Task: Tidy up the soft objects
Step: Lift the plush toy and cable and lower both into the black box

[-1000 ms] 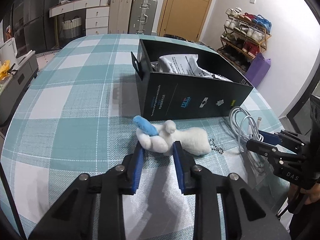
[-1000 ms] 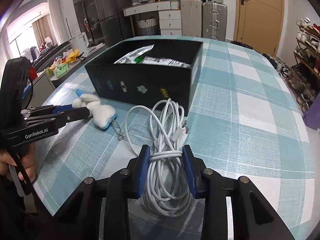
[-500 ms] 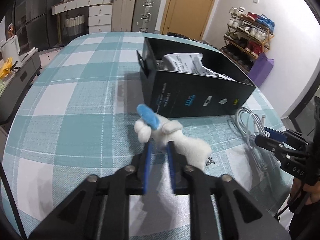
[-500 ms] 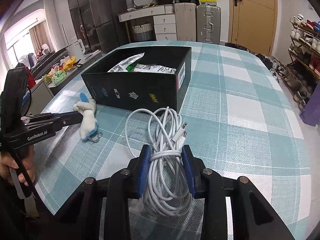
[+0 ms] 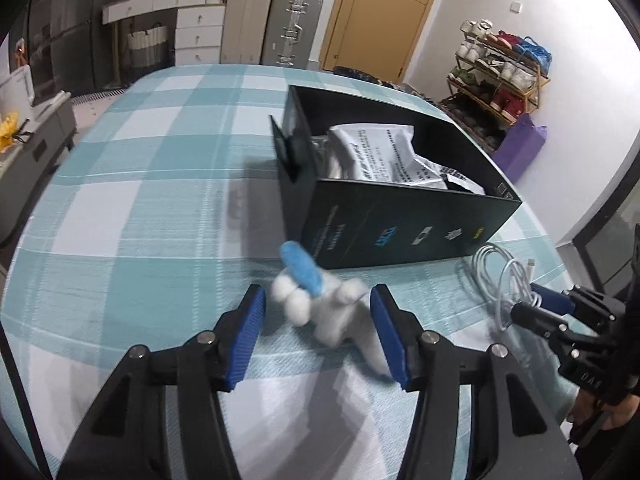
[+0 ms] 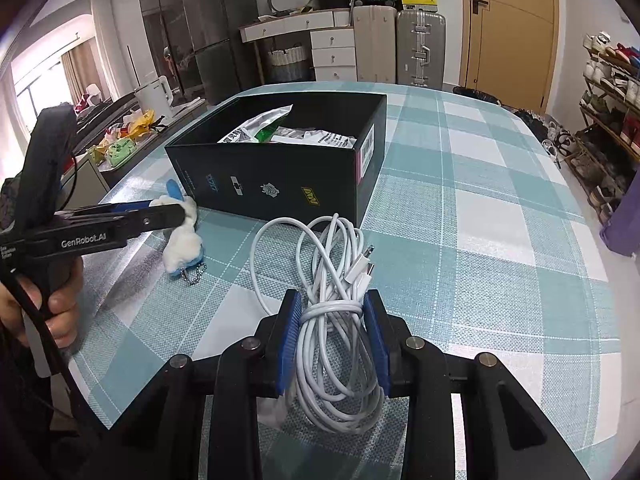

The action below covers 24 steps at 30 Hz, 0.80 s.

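Note:
A small white plush toy [image 5: 328, 312] with a blue ear lies between the wide-open jaws of my left gripper [image 5: 318, 328], untouched and blurred by motion; it also shows in the right wrist view [image 6: 182, 242] with a ball chain. My right gripper [image 6: 331, 312] is shut on a coiled white cable [image 6: 332, 280] resting on the checked tablecloth. An open black box [image 5: 400, 216] holding silver packets stands just beyond both; it also shows in the right wrist view [image 6: 280, 172].
The teal and white checked table [image 5: 140, 200] stretches left and far. The right gripper and cable [image 5: 508, 280] sit at the right in the left wrist view. Suitcases, drawers and a shoe rack stand beyond the table.
My left gripper was shut on the plush toy and lifting it half a second ago; now its jaws are wide open and the toy has dropped between them. The right gripper stays on the cable.

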Tool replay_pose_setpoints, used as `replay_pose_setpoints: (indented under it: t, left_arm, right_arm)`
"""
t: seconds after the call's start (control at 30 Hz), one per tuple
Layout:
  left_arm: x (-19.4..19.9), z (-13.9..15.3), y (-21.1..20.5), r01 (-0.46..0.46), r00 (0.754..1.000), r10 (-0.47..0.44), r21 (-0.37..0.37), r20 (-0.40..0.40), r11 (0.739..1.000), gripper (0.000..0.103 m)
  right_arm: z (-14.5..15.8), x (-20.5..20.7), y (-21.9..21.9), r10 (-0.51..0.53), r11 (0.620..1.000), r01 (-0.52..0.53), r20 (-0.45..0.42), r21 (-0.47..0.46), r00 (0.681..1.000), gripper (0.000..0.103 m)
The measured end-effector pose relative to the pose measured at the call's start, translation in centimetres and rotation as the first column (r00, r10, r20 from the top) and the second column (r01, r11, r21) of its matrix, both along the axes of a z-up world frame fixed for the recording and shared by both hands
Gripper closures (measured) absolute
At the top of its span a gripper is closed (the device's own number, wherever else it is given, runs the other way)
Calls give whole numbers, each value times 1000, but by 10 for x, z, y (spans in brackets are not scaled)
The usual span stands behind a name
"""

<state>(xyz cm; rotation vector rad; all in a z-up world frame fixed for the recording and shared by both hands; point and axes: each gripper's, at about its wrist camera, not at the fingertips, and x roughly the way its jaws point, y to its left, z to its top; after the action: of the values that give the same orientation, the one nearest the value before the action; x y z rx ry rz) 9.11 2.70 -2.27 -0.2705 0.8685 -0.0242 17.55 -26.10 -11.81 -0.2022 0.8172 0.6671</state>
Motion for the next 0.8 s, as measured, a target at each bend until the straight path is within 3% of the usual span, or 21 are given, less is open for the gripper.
replay_pose_setpoints:
  t: [0.07, 0.17, 0.27, 0.53, 0.8]
  left_arm:
    - [2, 0, -3, 8, 1000, -8, -9, 4, 1000, 49]
    - [4, -2, -7, 27, 1000, -27, -34, -1, 999, 64]
    - [-2, 1, -12, 39, 999, -38, -26, 25, 999, 69]
    - [-12, 10, -10, 46, 997, -43, -45, 66, 998, 71]
    - [-13, 14, -10, 44, 996, -40, -51, 78, 998, 71]
  right_arm:
    - [0, 0, 1, 2, 1000, -2, 0, -1, 1000, 70]
    - [-1, 0, 2, 6, 1000, -6, -3, 0, 1000, 70]
    - [-2, 1, 2, 12, 1000, -12, -2, 1, 1000, 71]
    - [6, -1, 2, 21, 1000, -21, 26, 21, 999, 76]
    - [-2, 5, 6, 43, 999, -43, -21, 4, 999, 73]
